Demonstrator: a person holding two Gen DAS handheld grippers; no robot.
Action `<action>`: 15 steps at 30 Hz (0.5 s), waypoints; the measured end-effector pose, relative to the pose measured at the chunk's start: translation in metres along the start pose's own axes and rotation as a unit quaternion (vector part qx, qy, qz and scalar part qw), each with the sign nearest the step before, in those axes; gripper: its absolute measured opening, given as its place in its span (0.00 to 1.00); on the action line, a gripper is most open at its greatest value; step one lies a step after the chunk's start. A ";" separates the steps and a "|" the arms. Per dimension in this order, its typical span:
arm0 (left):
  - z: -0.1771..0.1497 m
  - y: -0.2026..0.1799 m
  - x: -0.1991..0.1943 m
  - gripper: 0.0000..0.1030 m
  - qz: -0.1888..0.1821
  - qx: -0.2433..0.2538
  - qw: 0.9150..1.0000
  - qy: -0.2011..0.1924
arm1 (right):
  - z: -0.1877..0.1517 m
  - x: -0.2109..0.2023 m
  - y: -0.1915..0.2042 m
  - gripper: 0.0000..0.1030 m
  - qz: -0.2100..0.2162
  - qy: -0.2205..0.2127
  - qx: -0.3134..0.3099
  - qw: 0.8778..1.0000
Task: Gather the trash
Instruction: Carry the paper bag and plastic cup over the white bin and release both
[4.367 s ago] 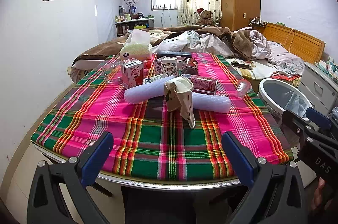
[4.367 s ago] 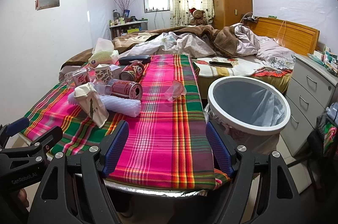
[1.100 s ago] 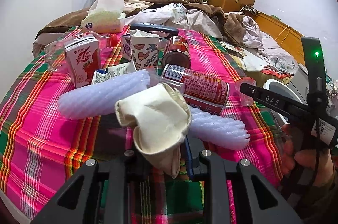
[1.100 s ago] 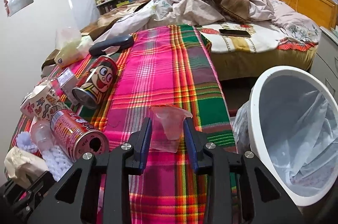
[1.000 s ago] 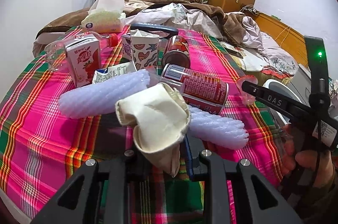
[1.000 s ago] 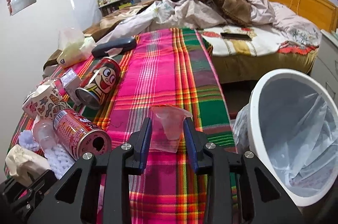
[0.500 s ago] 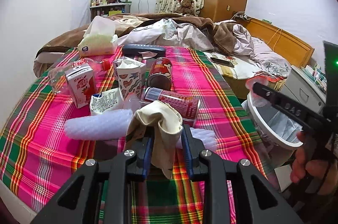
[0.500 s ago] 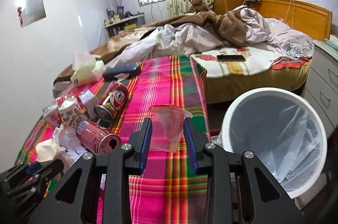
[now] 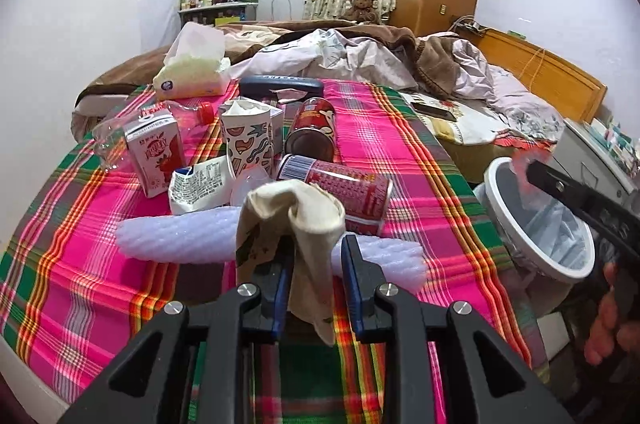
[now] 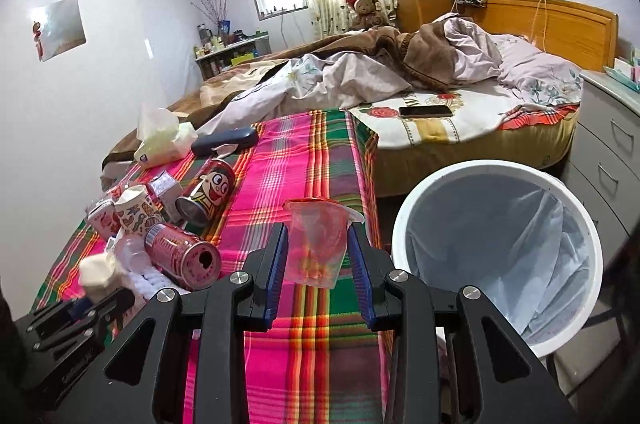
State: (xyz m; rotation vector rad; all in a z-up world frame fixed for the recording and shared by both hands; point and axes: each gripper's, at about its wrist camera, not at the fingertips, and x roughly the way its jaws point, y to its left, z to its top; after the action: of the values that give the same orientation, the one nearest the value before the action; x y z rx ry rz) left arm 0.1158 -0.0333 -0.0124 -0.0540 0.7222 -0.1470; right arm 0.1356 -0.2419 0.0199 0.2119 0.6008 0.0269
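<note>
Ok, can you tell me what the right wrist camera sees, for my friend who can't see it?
The right gripper holds a clear plastic cup above the plaid tablecloth, beside a white trash bin lined with a bag. To the left lie two red cans and other trash; an unmade bed is behind.

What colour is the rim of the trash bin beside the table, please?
White, with a pale translucent liner inside; the trash bin shows best in the right wrist view.

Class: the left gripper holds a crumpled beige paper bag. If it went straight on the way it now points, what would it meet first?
Probably the white foam netting lying across the tablecloth just beyond the left gripper and its paper bag, with the pink can behind; depth is uncertain.
</note>
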 end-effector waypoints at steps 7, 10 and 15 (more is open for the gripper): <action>-0.001 0.003 0.017 0.19 0.014 -0.007 1.000 0.017 | -0.003 -0.007 -0.003 0.31 -0.001 -0.002 -0.005 1.000; 0.001 -0.001 0.009 0.17 0.009 -0.005 1.000 0.005 | -0.003 -0.009 -0.005 0.31 -0.004 -0.006 -0.004 1.000; 0.005 -0.008 -0.011 0.17 -0.009 -0.002 1.000 -0.021 | -0.003 -0.015 -0.010 0.31 -0.004 -0.013 0.003 1.000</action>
State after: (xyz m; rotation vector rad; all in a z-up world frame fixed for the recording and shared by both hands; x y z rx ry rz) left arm 0.1100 -0.0400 -0.0004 -0.0669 0.6805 -0.1604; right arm 0.1214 -0.2522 0.0237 0.2146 0.5762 0.0150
